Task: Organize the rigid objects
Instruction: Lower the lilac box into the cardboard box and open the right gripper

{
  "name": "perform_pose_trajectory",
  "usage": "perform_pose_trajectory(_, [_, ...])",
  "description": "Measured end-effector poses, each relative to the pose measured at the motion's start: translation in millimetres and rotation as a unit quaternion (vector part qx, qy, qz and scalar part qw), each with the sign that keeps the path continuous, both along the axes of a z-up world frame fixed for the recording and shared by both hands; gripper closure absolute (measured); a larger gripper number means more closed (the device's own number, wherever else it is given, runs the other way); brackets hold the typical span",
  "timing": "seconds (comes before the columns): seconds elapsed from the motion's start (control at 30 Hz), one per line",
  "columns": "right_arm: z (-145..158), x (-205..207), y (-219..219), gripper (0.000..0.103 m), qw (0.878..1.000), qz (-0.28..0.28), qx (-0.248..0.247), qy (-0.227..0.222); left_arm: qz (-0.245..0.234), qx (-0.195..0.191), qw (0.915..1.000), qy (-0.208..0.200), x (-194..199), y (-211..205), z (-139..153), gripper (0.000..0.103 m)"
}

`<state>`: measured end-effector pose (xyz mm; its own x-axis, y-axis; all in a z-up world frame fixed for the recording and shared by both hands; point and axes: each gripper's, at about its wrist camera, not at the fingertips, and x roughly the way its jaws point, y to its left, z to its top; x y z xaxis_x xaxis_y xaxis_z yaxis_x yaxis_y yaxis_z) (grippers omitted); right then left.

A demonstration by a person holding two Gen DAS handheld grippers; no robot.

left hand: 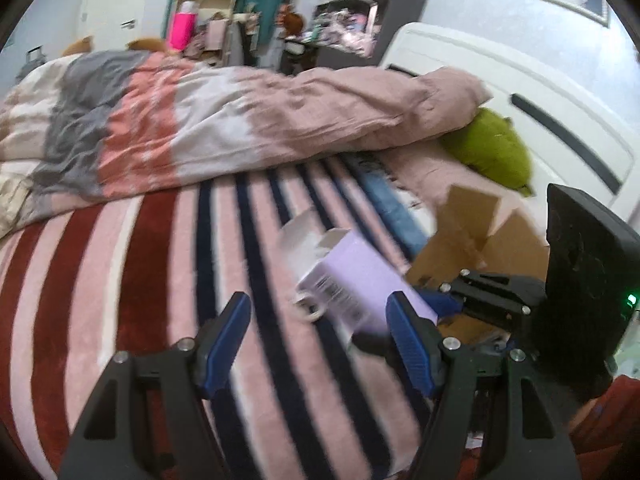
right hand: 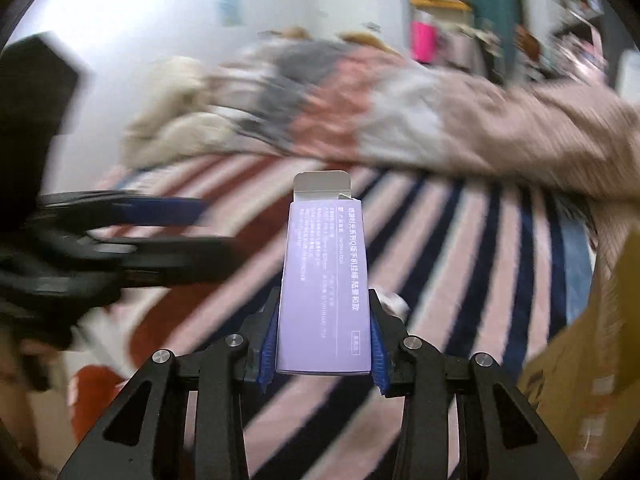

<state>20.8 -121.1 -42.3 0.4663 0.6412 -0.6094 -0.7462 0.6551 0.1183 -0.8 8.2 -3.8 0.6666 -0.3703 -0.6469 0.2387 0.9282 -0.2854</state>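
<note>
A lilac carton (right hand: 320, 280) with white print and an open grey top flap stands upright between the blue pads of my right gripper (right hand: 325, 300), which is shut on its lower half. It hangs above the striped blanket (right hand: 460, 248). In the left wrist view the same lilac carton (left hand: 352, 276) tilts in the air just beyond my left gripper (left hand: 318, 308), which is open with nothing between its fingers. Small white items (left hand: 308, 308) lie on the blanket under the carton. In the right wrist view the left gripper (right hand: 160, 224) is a dark blur at the left.
An open brown cardboard box (left hand: 472, 236) sits on the bed at the right, also seen as cardboard box (right hand: 580, 340). A rumpled pink, grey and white duvet (left hand: 240, 120) lies across the far side. A green plush (left hand: 492, 148) rests by the white headboard (left hand: 520, 80).
</note>
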Motion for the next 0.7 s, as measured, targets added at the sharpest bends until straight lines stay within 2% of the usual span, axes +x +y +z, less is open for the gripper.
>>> perform_pose_trajectory(0.1, [21, -9, -15, 0.070, 1.000, 0.020, 0.011, -0.014, -0.022, -0.008, 0.9995, -0.020, 12, -23, 21, 0.036])
perform_pose_trajectory(0.2, [35, -8, -43, 0.070, 0.999, 0.011, 0.019, -0.027, -0.055, -0.022, 0.9979, -0.026, 27, -52, 35, 0.037])
perform_pose_trajectory(0.27, [41, -4, -62, 0.070, 0.999, 0.000, 0.026, -0.032, -0.087, -0.031, 0.9953, -0.029, 40, -78, 42, 0.046])
perform_pose_trajectory(0.33, [45, 2, -89, 0.070, 0.999, -0.017, 0.032, -0.032, -0.110, -0.038, 0.9928, -0.027, 52, -104, 45, 0.051])
perform_pose_trajectory(0.43, [44, 11, -127, 0.070, 0.998, -0.048, 0.033, -0.032, -0.142, -0.035, 0.9890, -0.019, 69, -143, 44, 0.055])
perform_pose_trajectory(0.63, [31, 31, -184, 0.070, 0.995, -0.096, 0.021, 0.015, -0.190, -0.016, 0.9816, 0.015, 92, -208, 29, 0.055])
perform_pose_trajectory(0.7, [26, 37, -193, 0.070, 0.994, -0.103, 0.012, 0.031, -0.205, -0.007, 0.9779, 0.040, 100, -225, 18, 0.055])
